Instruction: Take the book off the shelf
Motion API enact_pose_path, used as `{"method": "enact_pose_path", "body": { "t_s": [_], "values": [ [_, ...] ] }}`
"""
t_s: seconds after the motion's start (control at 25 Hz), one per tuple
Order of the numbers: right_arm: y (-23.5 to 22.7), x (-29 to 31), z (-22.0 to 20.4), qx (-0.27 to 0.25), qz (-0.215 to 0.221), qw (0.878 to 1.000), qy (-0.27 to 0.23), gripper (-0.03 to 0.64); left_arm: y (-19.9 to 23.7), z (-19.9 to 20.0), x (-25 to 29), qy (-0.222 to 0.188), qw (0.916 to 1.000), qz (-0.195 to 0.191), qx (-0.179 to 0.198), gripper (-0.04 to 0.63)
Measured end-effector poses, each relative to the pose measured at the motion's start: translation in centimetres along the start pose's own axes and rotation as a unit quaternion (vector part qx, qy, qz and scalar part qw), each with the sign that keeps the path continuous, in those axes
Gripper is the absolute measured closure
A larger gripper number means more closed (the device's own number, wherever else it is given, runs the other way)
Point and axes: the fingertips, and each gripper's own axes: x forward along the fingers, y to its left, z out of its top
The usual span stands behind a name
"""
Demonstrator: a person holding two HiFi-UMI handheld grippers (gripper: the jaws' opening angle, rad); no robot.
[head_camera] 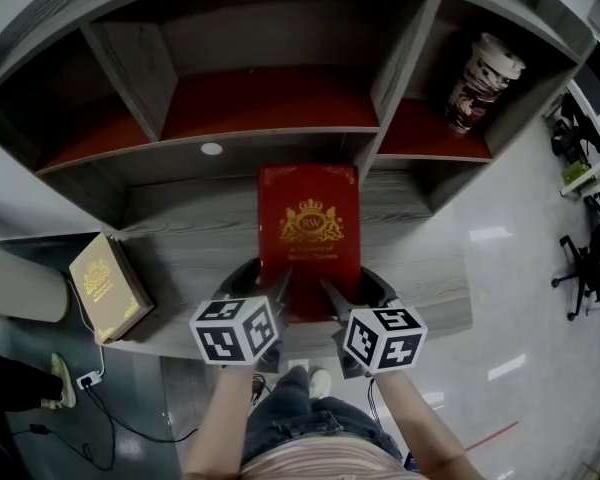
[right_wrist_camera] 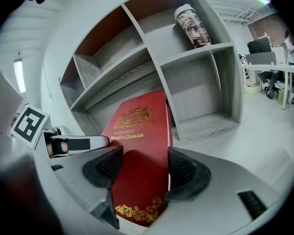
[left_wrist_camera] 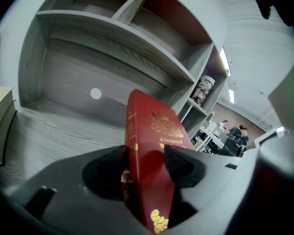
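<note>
Though both grippers grip it, the book (head_camera: 308, 230) seems only partway out, over the shelf (head_camera: 180, 238) ledge; drawing it clear remains. The left gripper (left_wrist_camera: 146, 161) and right gripper (right_wrist_camera: 139, 166) each clamp its near end between their jaws. Its long axis runs straight ahead of the jaws, top edge farthest, cover facing up.

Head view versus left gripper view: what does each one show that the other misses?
Only the head view shows both tools at once, the left gripper and the right gripper, plus the person's forearms. Only the left gripper view shows up close how its jaws clamp either side of the red book, and people at desks far off. Both show the red book, the grey shelf and the patterned cup in a right-hand compartment.
</note>
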Motion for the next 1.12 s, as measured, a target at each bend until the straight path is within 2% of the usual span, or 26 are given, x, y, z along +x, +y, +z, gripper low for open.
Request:
{"method": "enact_pose_path", "body": {
  "t_s": [1.12],
  "values": [
    [3.5, -10.7, -1.5, -0.037, 0.026, 0.997, -0.070, 0.336, -6.0, -2.6, -9.8, -0.082, 0.9961, -0.004, 0.030, 0.357]
  ]
}}
